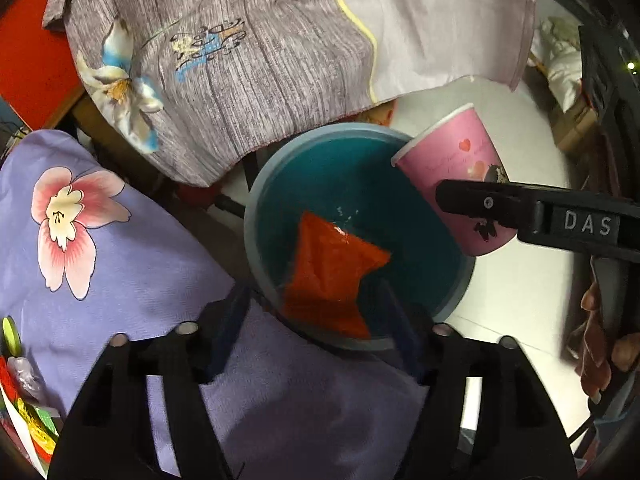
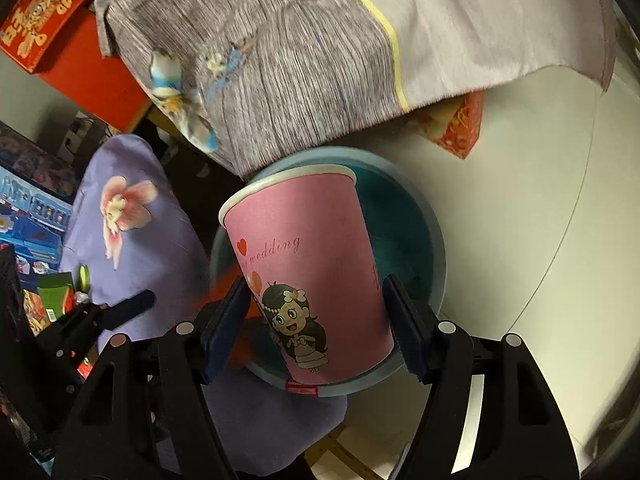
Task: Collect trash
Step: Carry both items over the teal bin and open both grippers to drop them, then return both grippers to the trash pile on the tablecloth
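Your right gripper (image 2: 316, 320) clamps the cup (image 2: 308, 272) above the bin (image 1: 256, 216) for dropping. Your left gripper (image 1: 316, 320) hangs wide, empty, over the wrapper (image 1: 332, 276).

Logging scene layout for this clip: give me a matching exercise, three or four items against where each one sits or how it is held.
Things:
1. pink paper cup
2. orange wrapper
3. blue bin
4. purple flowered cushion

Places or states:
A. lies inside the bin
B. held between the right gripper fingers, above the bin
C. stands on the pale floor, beside the cushion
D. left of the bin, below the left gripper

Pairs: 1-B, 2-A, 3-C, 4-D
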`<state>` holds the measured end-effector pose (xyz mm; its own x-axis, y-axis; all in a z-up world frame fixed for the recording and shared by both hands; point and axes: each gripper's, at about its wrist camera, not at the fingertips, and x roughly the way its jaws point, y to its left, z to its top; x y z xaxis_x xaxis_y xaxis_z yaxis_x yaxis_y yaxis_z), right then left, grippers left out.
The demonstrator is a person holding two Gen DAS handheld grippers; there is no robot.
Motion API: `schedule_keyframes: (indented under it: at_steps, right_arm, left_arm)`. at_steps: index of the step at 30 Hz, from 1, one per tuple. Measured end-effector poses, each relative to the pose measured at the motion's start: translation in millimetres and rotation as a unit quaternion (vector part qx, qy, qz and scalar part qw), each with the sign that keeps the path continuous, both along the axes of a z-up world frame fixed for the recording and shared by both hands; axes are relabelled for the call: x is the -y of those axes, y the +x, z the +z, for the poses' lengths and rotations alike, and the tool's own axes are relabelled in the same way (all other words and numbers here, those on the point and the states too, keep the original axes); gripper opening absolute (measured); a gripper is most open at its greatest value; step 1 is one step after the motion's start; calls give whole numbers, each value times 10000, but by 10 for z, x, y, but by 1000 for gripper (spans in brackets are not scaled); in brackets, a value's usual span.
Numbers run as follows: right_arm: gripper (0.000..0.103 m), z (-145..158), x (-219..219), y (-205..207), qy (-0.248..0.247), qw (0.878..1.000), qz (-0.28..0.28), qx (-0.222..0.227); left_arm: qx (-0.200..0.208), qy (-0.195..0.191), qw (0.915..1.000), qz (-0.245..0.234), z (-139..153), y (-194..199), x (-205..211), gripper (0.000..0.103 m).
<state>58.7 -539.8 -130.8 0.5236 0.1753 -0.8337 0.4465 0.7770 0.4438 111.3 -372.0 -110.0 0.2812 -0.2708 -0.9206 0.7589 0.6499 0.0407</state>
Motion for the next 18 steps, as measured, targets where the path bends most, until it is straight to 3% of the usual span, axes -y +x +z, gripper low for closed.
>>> schedule_keyframes:
  at_steps: [5,8,12,14,18]
  right_arm:
    - [66,-145,-28,43,93,9999,18,-139]
    - [66,-180,-43,65,102,9998,19,-183]
    - [76,-203,-50,99,132,9993,-32,-336]
    - [76,-201,-56,102,111,9992,-35,-380]
    - [76,-156,-108,93,-27,9990,-5,-443]
  left_arm:
    - [-26,41,9999,102,-39,43,-62,81]
    - [8,49,9998,174,-31,81,-104,82]
    - [26,5,9996,296,8,96,-202,88]
    - [50,-46,9993,378,41,105,-266,93]
    - [40,-102,9989,466,91,107,-368,94]
